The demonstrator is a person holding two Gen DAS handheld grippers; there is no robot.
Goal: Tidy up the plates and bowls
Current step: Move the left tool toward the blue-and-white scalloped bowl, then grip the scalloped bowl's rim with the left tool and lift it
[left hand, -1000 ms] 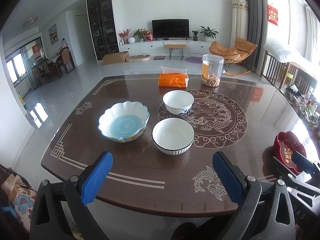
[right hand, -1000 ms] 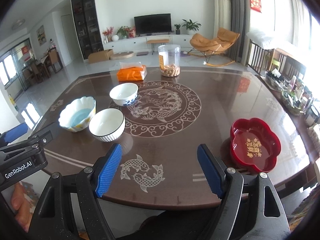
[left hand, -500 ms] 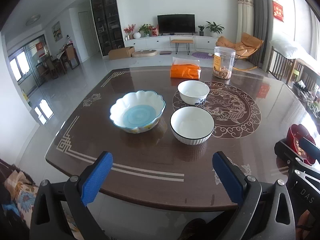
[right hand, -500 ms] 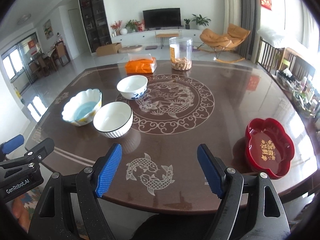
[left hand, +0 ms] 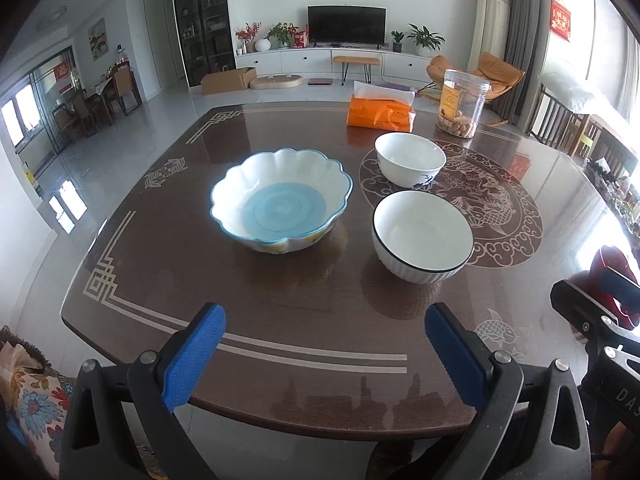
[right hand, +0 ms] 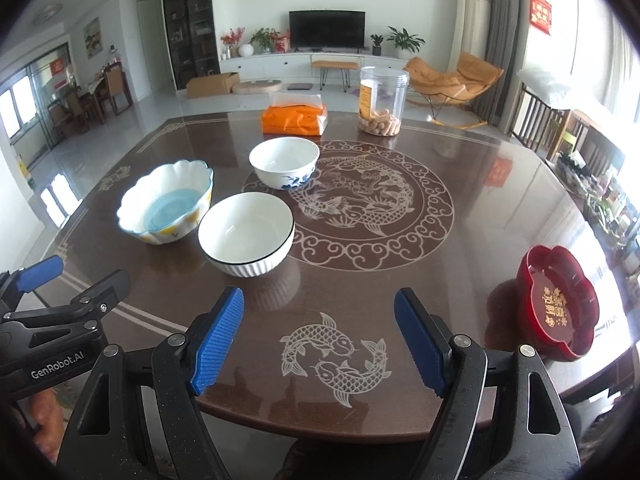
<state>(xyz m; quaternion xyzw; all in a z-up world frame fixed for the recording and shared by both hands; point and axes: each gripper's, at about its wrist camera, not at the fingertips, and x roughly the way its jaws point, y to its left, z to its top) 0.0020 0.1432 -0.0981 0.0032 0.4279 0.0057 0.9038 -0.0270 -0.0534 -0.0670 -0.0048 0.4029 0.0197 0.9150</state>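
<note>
On the brown table (left hand: 280, 300) stand three bowls: a scalloped bowl with a blue inside (left hand: 282, 200) (right hand: 166, 208), a white ribbed bowl with a dark rim (left hand: 422, 236) (right hand: 246, 234), and a smaller white bowl with blue flowers (left hand: 410, 158) (right hand: 284, 162). A red flower-shaped dish (right hand: 556, 302) sits at the right edge; in the left wrist view it (left hand: 610, 256) is partly hidden. My left gripper (left hand: 322, 326) is open and empty over the near edge, facing the bowls. My right gripper (right hand: 320, 310) is open and empty above the fish inlay.
An orange tissue pack (left hand: 380, 114) (right hand: 294, 118) and a clear jar of snacks (left hand: 462, 104) (right hand: 382, 100) stand at the far side of the table. The right gripper's body (left hand: 592, 320) shows at the right of the left wrist view.
Both grippers have moved forward toward the table and bowls, which now look larger and nearer. Both stay open and empty.
</note>
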